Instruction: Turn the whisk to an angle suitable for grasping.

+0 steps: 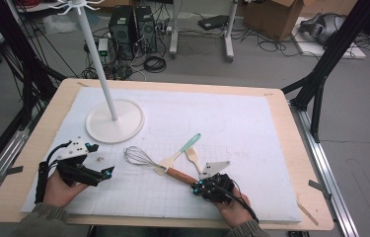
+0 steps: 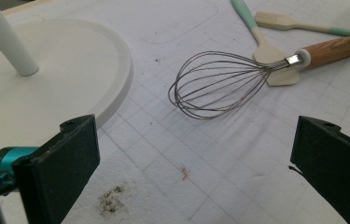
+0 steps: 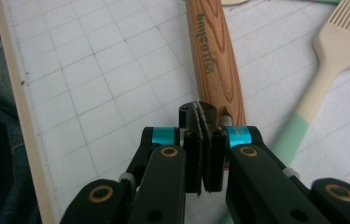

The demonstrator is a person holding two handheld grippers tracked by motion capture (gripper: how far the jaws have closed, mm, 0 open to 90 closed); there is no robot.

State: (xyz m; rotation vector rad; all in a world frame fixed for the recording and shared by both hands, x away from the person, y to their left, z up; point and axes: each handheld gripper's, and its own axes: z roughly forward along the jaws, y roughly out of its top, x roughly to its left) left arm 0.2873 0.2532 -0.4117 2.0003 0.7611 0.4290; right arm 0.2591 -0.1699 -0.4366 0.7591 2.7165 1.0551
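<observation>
Right gripper view | R gripper (image 3: pixel 204 151) jaws closed, empty, tips by whisk (image 3: pixel 217 60) handle | L gripper (image 2: pixel 196 168) jaws wide, empty.

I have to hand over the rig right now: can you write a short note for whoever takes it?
Left gripper: open, holding nothing, hovering near the stand's round base.
Right gripper: jaws shut at the end of the whisk's wooden handle; whether they clamp it is unclear.
Whisk lies on the white mat, its wires across the spatula; the slotted turner lies beside it.
Done: nothing lifted yet.
Left: probably raise the whisk.
</observation>
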